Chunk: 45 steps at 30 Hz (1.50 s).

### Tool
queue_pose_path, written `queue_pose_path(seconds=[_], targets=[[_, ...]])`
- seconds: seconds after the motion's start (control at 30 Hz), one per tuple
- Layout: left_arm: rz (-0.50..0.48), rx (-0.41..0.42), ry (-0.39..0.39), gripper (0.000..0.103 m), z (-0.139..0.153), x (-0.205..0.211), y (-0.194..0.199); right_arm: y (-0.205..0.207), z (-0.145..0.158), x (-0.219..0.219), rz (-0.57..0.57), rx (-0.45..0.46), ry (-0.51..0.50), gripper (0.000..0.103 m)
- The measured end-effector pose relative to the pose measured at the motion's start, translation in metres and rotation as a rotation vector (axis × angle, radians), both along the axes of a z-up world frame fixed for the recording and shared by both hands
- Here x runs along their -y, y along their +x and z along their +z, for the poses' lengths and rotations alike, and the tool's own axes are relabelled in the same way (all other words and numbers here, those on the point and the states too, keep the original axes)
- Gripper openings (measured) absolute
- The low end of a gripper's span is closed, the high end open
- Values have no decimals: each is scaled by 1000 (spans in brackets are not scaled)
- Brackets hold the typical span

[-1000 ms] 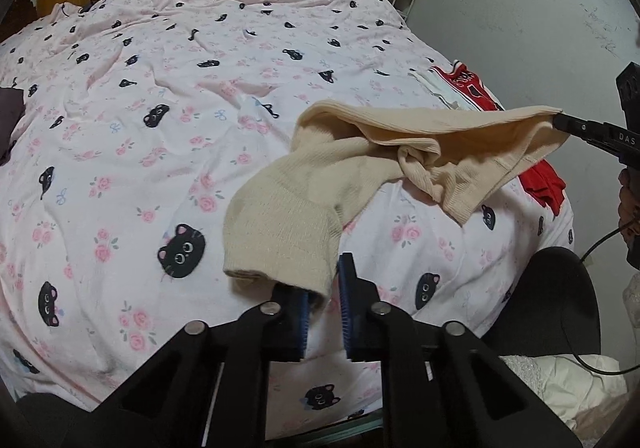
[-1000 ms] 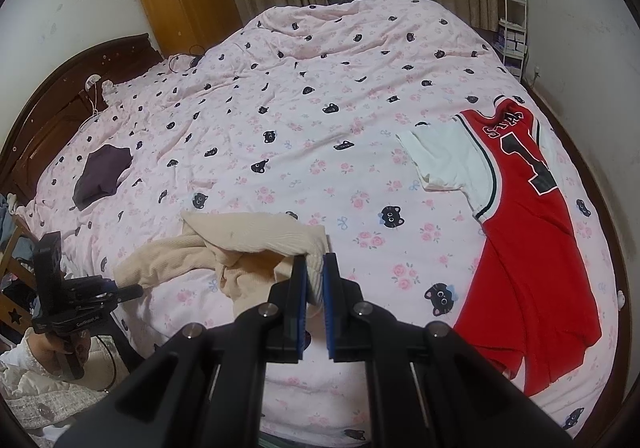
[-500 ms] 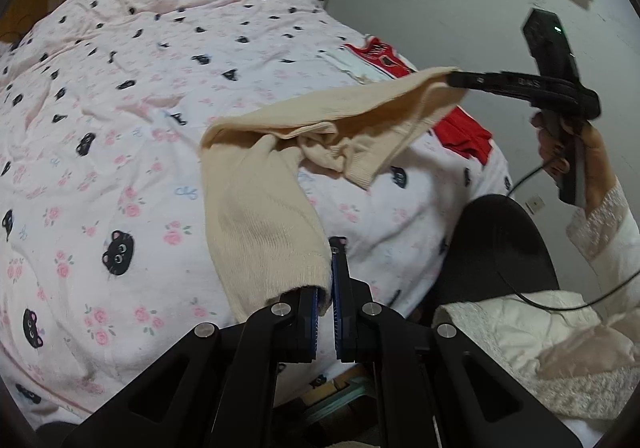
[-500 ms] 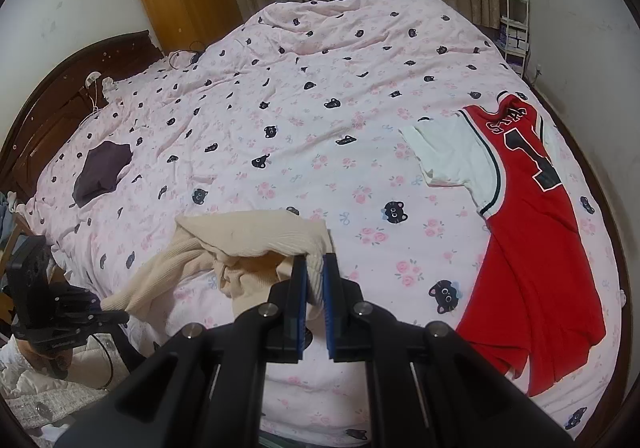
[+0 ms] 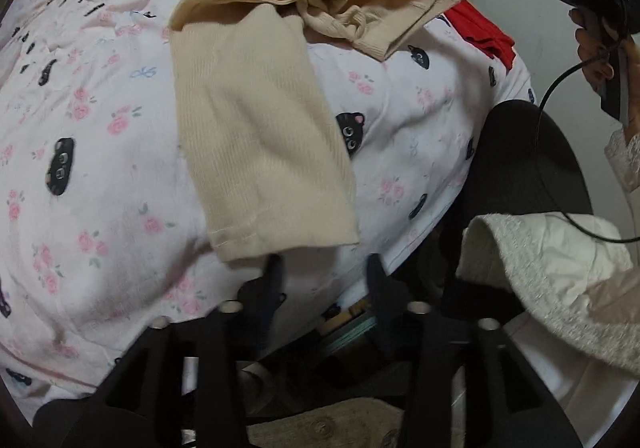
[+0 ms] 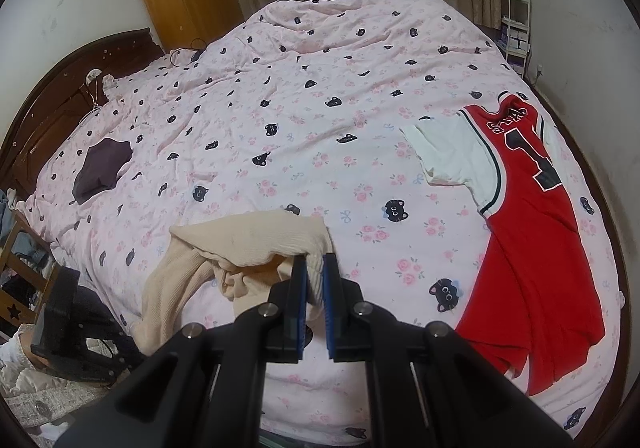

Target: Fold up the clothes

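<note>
The left tool (image 5: pixel 322 268), clamped on the beige garment's (image 5: pixel 260 136) hem a moment ago, is now opening with nothing between its fingers; the sleeve drapes over the bed (image 5: pixel 100 168) at frame centre; the right tool (image 6: pixel 315 280) still pinches its corner, so the fold looks half placed.

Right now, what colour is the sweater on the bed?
Plain beige sweater, ribbed knit, seen best in the left wrist view.

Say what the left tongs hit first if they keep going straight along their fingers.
Likely the beige sweater's sleeve cuff, lying just ahead of the opening left tongs, nothing between them. Under it is the pink cat-print duvet. Depth is uncertain.
</note>
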<state>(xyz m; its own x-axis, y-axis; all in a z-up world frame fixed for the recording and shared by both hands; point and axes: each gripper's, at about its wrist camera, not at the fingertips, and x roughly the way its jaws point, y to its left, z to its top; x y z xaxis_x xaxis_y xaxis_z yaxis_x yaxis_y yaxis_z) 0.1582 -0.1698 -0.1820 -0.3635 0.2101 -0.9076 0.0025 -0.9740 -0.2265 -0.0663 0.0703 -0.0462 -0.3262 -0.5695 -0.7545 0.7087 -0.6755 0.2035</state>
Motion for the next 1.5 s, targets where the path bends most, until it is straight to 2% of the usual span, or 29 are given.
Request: queue_pose_path(seconds=[0.07, 0.2, 0.37, 0.53, 0.67, 0.97, 1.2, 1.3, 1.5], targets=[[21, -19, 0, 50, 3, 9, 7, 0, -1, 0, 1, 1, 1, 8], [129, -65, 80, 50, 12, 47, 18, 1, -3, 1, 4, 3, 3, 8], [176, -154, 118, 50, 18, 71, 26, 1, -4, 4, 14, 4, 8, 8], [159, -171, 150, 46, 11, 64, 20, 3, -4, 6, 18, 0, 14, 8], [122, -178, 131, 26, 9, 50, 14, 3, -4, 6, 20, -2, 17, 8], [184, -179, 91, 25, 8, 56, 12, 2, -4, 6, 26, -2, 17, 8], [173, -174, 87, 25, 5, 55, 7, 2, -6, 8, 31, 0, 18, 8], [169, -174, 81, 16, 6, 51, 4, 2, -6, 9, 33, -1, 20, 8], [175, -174, 82, 14, 7, 52, 3, 3, -5, 8, 33, -1, 19, 8]])
